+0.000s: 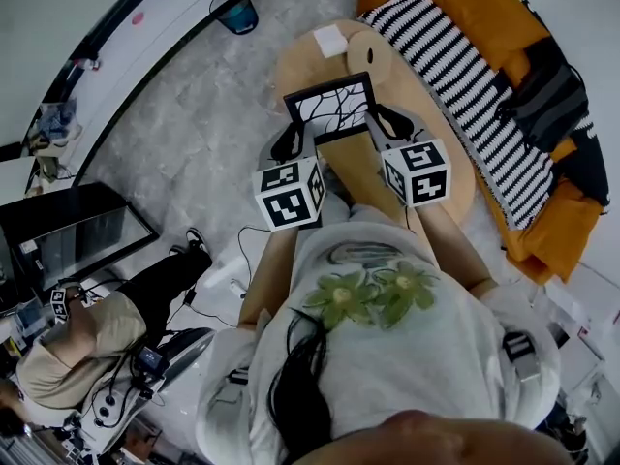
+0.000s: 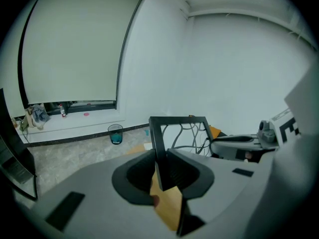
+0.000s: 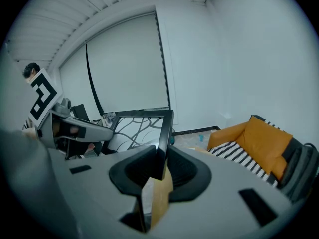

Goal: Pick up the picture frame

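As L/R grippers (image 1: 294, 143) (image 1: 384, 122) clamp, frame (image 1: 334, 105) hovers.

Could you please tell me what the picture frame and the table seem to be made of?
The picture frame: black, matte rim with square edges, painted wood or plastic; I cannot tell which. The table: light wood or wood veneer, smooth, with an even tan surface.

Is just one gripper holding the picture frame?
No, the left gripper and the right gripper each clamp a side edge of the picture frame.
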The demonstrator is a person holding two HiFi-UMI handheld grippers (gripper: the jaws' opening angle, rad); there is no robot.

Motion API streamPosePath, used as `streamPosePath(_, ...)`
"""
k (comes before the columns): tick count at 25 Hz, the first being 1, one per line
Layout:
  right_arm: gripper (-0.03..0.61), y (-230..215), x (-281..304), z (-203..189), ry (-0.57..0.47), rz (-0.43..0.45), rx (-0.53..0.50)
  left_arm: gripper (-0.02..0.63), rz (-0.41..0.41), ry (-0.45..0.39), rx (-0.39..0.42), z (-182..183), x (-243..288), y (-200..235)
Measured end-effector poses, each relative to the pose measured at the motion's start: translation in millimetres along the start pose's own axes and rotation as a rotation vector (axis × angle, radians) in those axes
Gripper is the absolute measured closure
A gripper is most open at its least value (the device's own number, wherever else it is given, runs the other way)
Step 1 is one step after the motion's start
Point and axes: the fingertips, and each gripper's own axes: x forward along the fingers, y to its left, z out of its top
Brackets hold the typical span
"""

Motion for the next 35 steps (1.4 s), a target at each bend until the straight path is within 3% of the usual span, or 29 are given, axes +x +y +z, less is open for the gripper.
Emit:
streamPosePath(20, 0.499, 11.1, -30.9, 9.0, -0.07, 0.002, -0.041, 0.525, 0.023, -0.111, 0.019, 4.5, -36.1, -14.5)
streamPosePath(35, 0.499, 11.2, -33.7, 11.0, -0.075, -0.011, -0.042, 0.525, 0.017, -0.11, 0.032, 6.2, -35.7, -15.3)
